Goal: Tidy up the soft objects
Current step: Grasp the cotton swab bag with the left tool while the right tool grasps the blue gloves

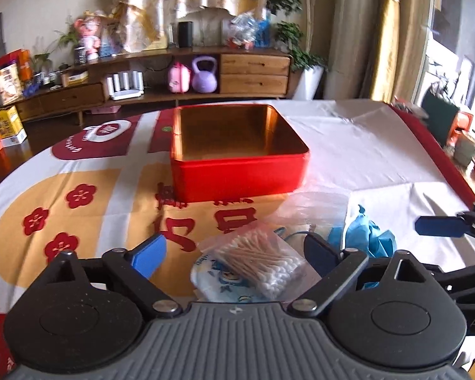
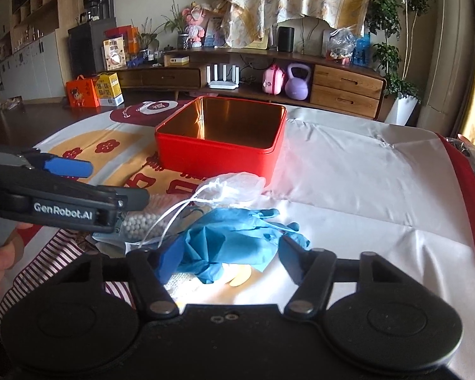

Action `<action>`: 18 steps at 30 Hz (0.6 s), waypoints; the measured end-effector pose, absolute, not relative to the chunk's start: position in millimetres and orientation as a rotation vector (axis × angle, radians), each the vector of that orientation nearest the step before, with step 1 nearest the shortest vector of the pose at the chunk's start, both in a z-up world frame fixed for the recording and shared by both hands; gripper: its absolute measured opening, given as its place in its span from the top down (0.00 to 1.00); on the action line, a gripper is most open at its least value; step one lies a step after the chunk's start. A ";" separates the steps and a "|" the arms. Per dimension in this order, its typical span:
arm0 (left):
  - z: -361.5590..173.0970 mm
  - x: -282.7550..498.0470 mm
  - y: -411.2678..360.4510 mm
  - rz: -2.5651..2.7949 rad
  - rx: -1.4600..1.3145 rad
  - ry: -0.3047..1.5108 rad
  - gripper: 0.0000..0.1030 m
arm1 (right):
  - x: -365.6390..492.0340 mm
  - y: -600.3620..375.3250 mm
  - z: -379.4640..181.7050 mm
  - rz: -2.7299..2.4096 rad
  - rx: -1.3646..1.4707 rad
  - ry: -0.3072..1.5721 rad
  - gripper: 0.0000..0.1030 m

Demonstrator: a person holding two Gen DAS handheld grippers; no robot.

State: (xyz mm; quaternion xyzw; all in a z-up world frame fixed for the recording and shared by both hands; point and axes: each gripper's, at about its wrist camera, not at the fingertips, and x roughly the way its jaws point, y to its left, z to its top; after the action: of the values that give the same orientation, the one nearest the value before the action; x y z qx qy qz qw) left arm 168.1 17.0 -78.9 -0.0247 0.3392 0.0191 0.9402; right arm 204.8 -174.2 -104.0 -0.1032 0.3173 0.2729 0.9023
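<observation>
Straddling the blue gloves [image 2: 234,237] with my right tool [image 2: 228,253] apart; left tool [image 1: 234,253] apart over bagged cotton swabs [image 1: 256,259]; red tin [image 2: 218,139] empty

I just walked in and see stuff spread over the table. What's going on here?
A person is sorting soft items with two handheld grippers. The left gripper is open over a bag of cotton swabs; the right gripper straddles the blue gloves, not yet clamped. The red tin behind them is empty so far.

Purple kettlebell [image 2: 297,83] on wooden sideboard [image 2: 345,90]
</observation>
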 end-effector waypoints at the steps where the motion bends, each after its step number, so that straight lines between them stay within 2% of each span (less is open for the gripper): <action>1: -81.2 170.6 14.5 0.029 -0.035 0.696 0.11 | 207.2 -174.3 -105.2 0.570 -0.213 0.661 0.44; 3: -86.3 176.0 11.6 0.015 -0.020 0.707 0.13 | 211.5 -174.1 -107.6 0.577 -0.210 0.671 0.48; 5: -92.1 182.4 12.5 0.005 -0.038 0.737 0.23 | 214.6 -174.1 -109.8 0.589 -0.204 0.680 0.54; 7: -97.5 187.9 14.6 -0.009 -0.064 0.768 0.27 | 216.0 -173.6 -112.1 0.599 -0.204 0.689 0.57; 13: -106.1 191.8 12.6 -0.040 -0.067 0.796 0.27 | 215.8 -173.1 -116.2 0.614 -0.196 0.703 0.69; 16: -108.7 192.4 11.1 -0.053 -0.072 0.803 0.41 | 214.4 -174.1 -117.1 0.617 -0.186 0.703 0.77; 18: -108.5 192.0 10.3 -0.058 -0.074 0.802 0.46 | 213.6 -174.7 -116.7 0.621 -0.182 0.702 0.83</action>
State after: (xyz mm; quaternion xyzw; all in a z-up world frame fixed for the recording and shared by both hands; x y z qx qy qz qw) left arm 192.0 10.3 -108.5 -0.0359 0.3904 -0.0284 0.9195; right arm 213.6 -174.7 -116.7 -0.0875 0.3379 0.2988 0.8882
